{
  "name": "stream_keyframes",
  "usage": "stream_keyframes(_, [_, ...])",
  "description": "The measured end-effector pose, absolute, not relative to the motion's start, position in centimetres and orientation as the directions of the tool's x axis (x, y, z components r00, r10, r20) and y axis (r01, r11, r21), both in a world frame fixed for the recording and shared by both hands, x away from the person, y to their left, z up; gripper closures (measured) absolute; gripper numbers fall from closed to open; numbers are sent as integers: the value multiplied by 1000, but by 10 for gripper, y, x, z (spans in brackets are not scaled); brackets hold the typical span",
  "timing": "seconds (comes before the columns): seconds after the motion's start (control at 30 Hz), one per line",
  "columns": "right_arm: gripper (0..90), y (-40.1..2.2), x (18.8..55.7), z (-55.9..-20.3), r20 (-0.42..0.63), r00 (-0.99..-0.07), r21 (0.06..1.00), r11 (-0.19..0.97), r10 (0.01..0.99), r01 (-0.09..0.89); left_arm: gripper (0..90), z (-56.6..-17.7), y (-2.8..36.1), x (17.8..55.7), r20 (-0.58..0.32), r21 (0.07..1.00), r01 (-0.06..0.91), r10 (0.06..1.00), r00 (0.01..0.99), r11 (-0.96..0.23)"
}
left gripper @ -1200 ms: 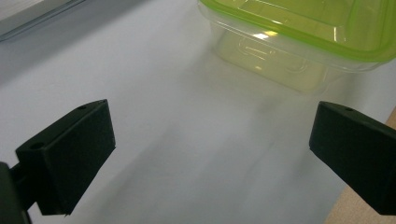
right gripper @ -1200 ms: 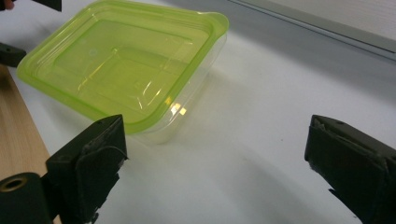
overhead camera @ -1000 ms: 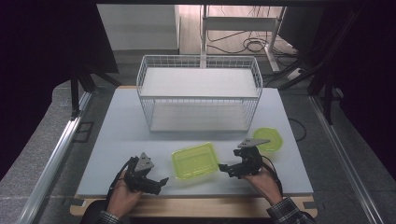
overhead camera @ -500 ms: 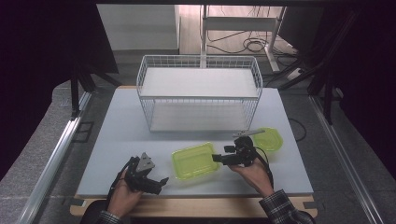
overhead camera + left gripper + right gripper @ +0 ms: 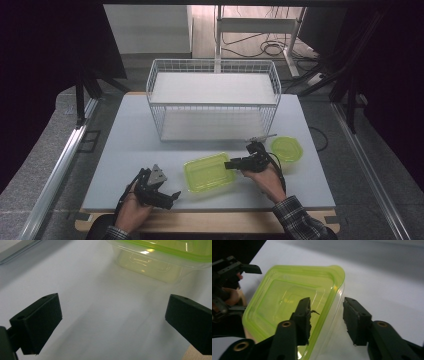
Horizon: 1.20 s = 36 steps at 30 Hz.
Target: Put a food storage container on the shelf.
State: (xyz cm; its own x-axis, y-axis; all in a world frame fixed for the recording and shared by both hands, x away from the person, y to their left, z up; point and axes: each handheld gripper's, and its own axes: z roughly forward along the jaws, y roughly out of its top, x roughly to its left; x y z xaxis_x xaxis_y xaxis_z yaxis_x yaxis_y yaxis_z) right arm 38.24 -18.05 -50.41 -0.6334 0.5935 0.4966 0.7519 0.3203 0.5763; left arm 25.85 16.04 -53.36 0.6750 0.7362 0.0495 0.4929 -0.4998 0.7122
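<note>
The right tongs (image 5: 325, 315) are standing open, straddling the right rim of the green container (image 5: 287, 302), one jaw inside and one outside. At lower centre of the high view, the container is sitting on the surface (image 5: 125, 145). The left tongs (image 5: 112, 322) are gaping wide at lower left, apart from the container. The green lid (image 5: 286, 148) is lying at right, the wire basket (image 5: 215, 100) behind.

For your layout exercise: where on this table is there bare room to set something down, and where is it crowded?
Free: the table's left part, between the basket and left gripper, and its near right corner. Crowded: the front centre, where the right gripper straddles the tub's rim beside the lid.
</note>
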Motion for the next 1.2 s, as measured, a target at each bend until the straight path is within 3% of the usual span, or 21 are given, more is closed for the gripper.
stream_keyframes(0.37, [789, -187, 389, -511, 681, -501, 435, 256, 534, 863, 7, -534, 159, 258, 65, 705, 488, 732, 678, -515])
stream_keyframes(0.6, [799, -184, 386, -506, 665, -520, 449, 270, 536, 852, 7, -533, 162, 258, 68, 706, 490, 737, 672, -511])
stream_keyframes(1.2, [800, -202, 390, -478, 676, -511, 510, 164, 531, 844, 6, -533, 170, 260, 65, 705, 509, 759, 647, -494])
